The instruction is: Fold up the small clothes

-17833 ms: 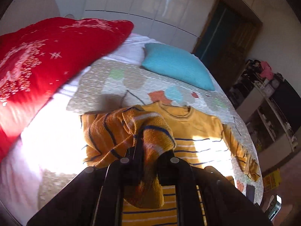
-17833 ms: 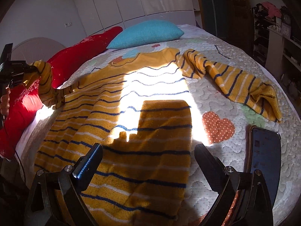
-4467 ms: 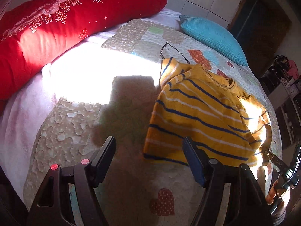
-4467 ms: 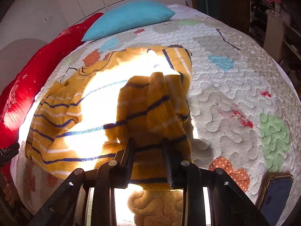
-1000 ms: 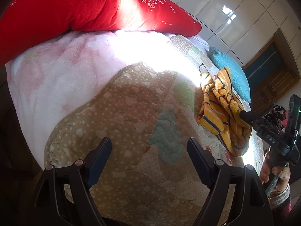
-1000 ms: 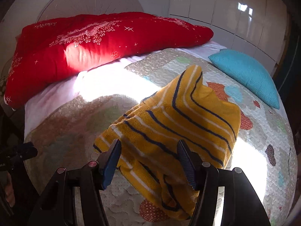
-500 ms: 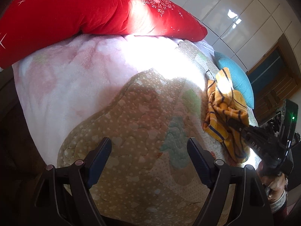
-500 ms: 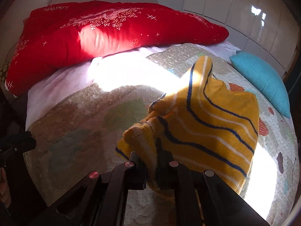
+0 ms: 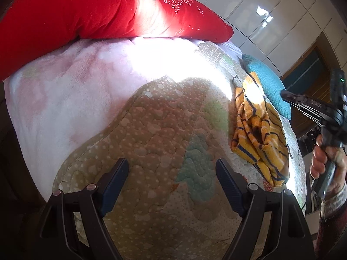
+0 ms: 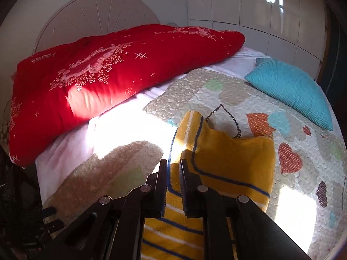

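Striped sweater (image 10: 227, 164) pinched in right claw (image 10: 173, 171), tilted downward, left claw (image 9: 171, 177) spread wide, empty, over quilt (image 9: 151, 130)

Right gripper (image 10: 173, 169) points down at a slant, its jaws having just clamped together onto a fold of the yellow striped sweater (image 10: 229, 164), pads pinching the knit. The person's right hand (image 9: 327, 158) grips its handle at the trigger. Left gripper (image 9: 171, 179) hangs angled downward, jaws spread wide, nothing between them.

Yellow sweater (image 10: 229, 162) with navy and white stripes; folded, bunched; one edge lifted off the patchwork quilt (image 10: 303, 173).
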